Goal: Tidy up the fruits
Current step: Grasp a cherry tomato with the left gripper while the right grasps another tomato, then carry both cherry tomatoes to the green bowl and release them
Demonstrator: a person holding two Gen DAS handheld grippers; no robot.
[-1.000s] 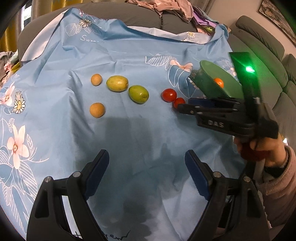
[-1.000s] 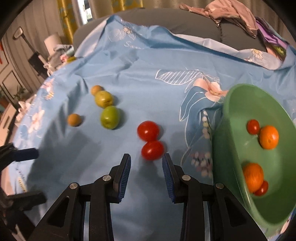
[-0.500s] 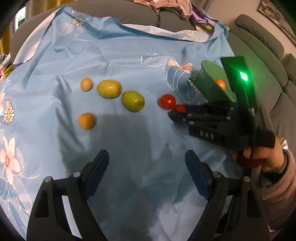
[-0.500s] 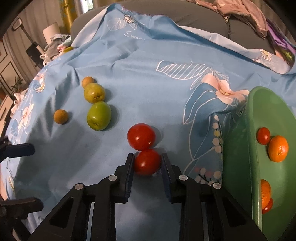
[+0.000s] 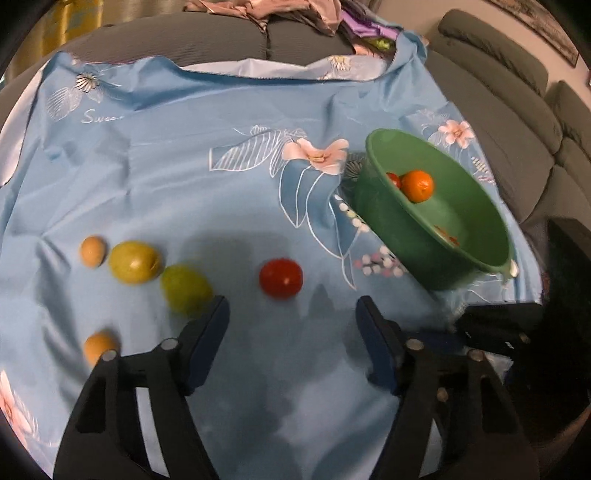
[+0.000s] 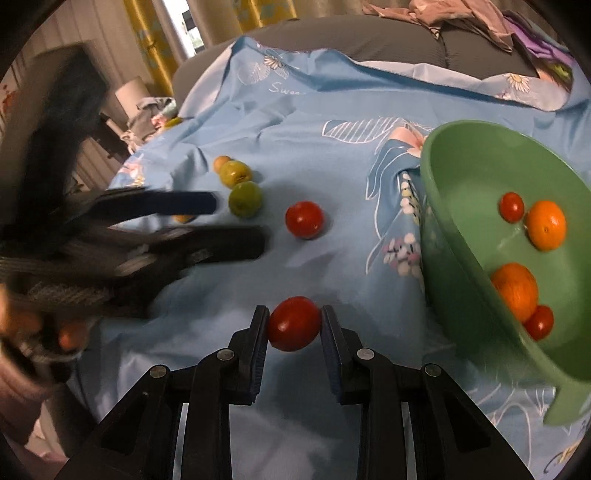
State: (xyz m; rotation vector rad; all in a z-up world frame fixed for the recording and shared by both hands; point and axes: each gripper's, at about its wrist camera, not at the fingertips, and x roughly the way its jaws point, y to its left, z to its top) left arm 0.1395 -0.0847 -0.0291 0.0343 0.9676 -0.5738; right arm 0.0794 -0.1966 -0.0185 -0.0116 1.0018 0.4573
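My right gripper (image 6: 293, 328) is shut on a small red tomato (image 6: 294, 325), lifted just above the blue cloth. A second red tomato (image 5: 280, 277) (image 6: 304, 219) lies on the cloth, just ahead of my left gripper (image 5: 291, 317), whose jaws are closing with nothing between them. Two green fruits (image 5: 186, 288) (image 5: 135, 261) and two small tan fruits (image 5: 92, 251) (image 5: 99, 346) lie to the left. The tilted green bowl (image 5: 376, 206) (image 6: 461, 295) at the right holds oranges (image 6: 546, 224) and small tomatoes (image 6: 512, 206).
A blue floral cloth (image 5: 177, 166) covers the grey sofa seat. Sofa cushions (image 5: 509, 96) rise at the right, and crumpled clothes (image 5: 280, 11) lie at the back. In the right wrist view the left gripper (image 6: 221, 225) and a hand reach in from the left, blurred.
My right gripper has closed on the nearer tomato and pulled it back from the other one. My left gripper has swung right toward the remaining tomato, and its jaws have narrowed.
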